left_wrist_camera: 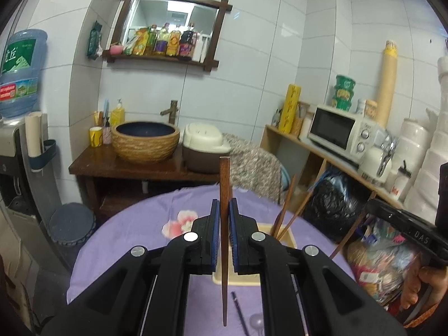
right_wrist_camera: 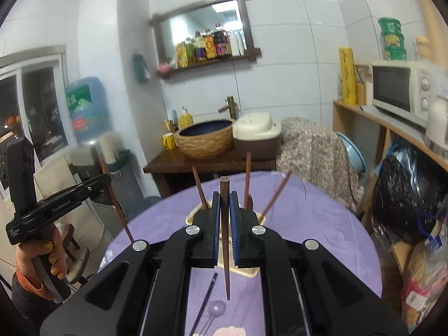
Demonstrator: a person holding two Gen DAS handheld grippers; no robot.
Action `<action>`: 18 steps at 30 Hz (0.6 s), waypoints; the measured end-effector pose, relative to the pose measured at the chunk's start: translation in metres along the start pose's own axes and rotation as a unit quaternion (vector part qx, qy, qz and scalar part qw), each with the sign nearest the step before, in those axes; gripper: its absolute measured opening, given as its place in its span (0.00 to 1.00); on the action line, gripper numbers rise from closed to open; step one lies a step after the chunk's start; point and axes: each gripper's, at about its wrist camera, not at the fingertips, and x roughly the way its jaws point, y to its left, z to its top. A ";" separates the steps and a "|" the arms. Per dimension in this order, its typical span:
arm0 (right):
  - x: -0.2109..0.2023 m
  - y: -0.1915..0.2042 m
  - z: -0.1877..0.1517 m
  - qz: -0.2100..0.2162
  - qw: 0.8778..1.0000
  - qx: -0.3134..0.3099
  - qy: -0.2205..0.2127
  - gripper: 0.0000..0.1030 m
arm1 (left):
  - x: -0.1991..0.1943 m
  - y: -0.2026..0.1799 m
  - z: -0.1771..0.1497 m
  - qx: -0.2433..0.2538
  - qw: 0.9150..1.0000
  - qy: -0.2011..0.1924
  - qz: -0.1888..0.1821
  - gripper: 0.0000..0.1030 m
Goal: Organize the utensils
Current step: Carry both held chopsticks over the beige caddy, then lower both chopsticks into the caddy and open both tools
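Left gripper (left_wrist_camera: 223, 224) and right gripper (right_wrist_camera: 223, 218) each clench one upright chopstick (holder (left_wrist_camera: 289, 239) at one o'clock); misaligned tips could miss its opening.

A round surface (right_wrist_camera: 308, 224) is covered with a purple cloth bearing a pink flower print (left_wrist_camera: 179, 222). Toward its middle stands a cream rectangular holder (left_wrist_camera: 288, 238) with wooden chopsticks leaning in it. Near the near edge lie a dark purple chopstick (right_wrist_camera: 205, 302) and a clear purple spoon (right_wrist_camera: 216, 308).
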 end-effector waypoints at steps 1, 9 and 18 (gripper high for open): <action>-0.001 0.001 0.009 -0.001 1.000 -0.002 -0.008 0.07 | 0.001 -0.003 0.012 0.001 1.000 -0.008 -0.003 0.08; 0.008 0.007 0.074 -0.017 0.998 0.000 -0.052 0.07 | 0.037 -0.026 0.067 -0.007 0.999 -0.034 -0.021 0.08; 0.060 -0.010 0.055 -0.040 0.999 0.001 -0.036 0.07 | 0.100 -0.039 0.051 -0.003 1.000 -0.023 -0.009 0.08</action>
